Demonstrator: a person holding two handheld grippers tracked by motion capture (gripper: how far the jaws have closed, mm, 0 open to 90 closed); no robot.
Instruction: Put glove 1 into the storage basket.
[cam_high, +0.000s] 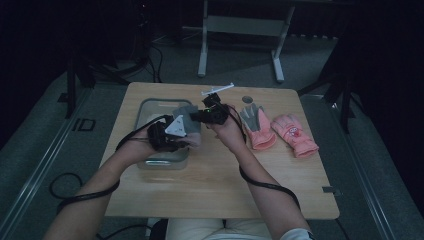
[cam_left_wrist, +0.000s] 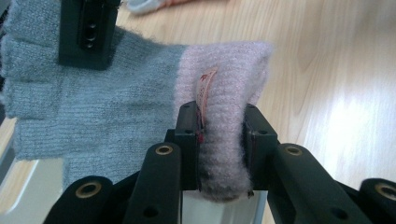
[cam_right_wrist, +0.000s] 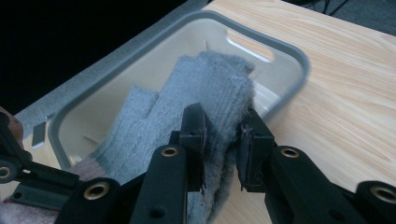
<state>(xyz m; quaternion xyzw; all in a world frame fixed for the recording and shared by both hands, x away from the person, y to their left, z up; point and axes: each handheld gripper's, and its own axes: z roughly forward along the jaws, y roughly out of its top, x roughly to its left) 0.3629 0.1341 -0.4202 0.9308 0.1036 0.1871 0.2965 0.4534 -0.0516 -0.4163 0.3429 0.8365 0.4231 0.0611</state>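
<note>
Right now a grey glove (cam_high: 186, 120) with a pale pink cuff hangs stretched between both grippers above the clear plastic tub (cam_high: 145, 107) at the left of the wooden table (cam_high: 215, 185). Left gripper (cam_left_wrist: 219, 135) has its jaws clamped on the pink cuff; right gripper (cam_right_wrist: 223, 140) has its jaws clamped on the grey finger end. Inside, the tub's pale floor looks bare. Two pink gloves (cam_high: 280, 132) lie side by side on the table, well apart from the tub.
</note>
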